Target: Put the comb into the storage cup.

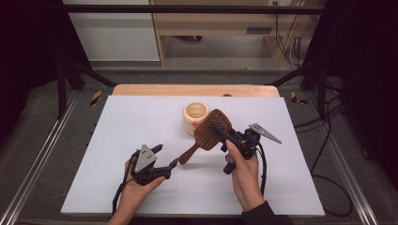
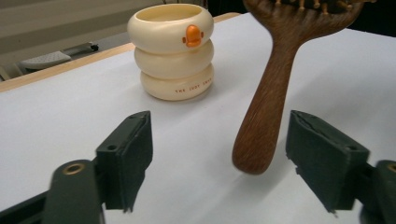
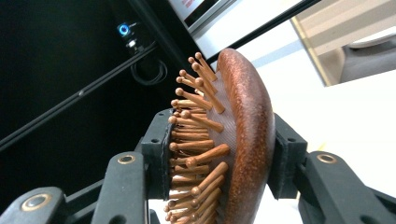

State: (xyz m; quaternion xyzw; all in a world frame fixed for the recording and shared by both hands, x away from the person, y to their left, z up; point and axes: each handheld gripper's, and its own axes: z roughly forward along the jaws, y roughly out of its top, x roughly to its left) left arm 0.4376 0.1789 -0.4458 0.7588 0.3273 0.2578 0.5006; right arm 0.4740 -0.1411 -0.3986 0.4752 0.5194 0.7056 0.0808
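A wooden paddle hairbrush point(image 1: 205, 135) hangs tilted above the white table point(image 1: 136, 122), bristles up and handle pointing down to the left. My right gripper point(image 1: 220, 132) is shut on its head; in the right gripper view the pads clamp the bristle side and the wooden back of the brush point(image 3: 247, 116), with the right gripper point(image 3: 222, 158) pressing from both sides. My left gripper point(image 1: 166, 156) is open at the handle's end. In the left gripper view the handle point(image 2: 261, 126) stands between the jaws of the left gripper point(image 2: 224, 156), with gaps on both sides.
A cream cup point(image 1: 195, 117) shaped like stacked rings, with an orange duck bill point(image 2: 192, 35), stands upright just behind the brush. The table's wooden far edge point(image 1: 195, 90) and a black frame lie beyond it. Cables trail at the right.
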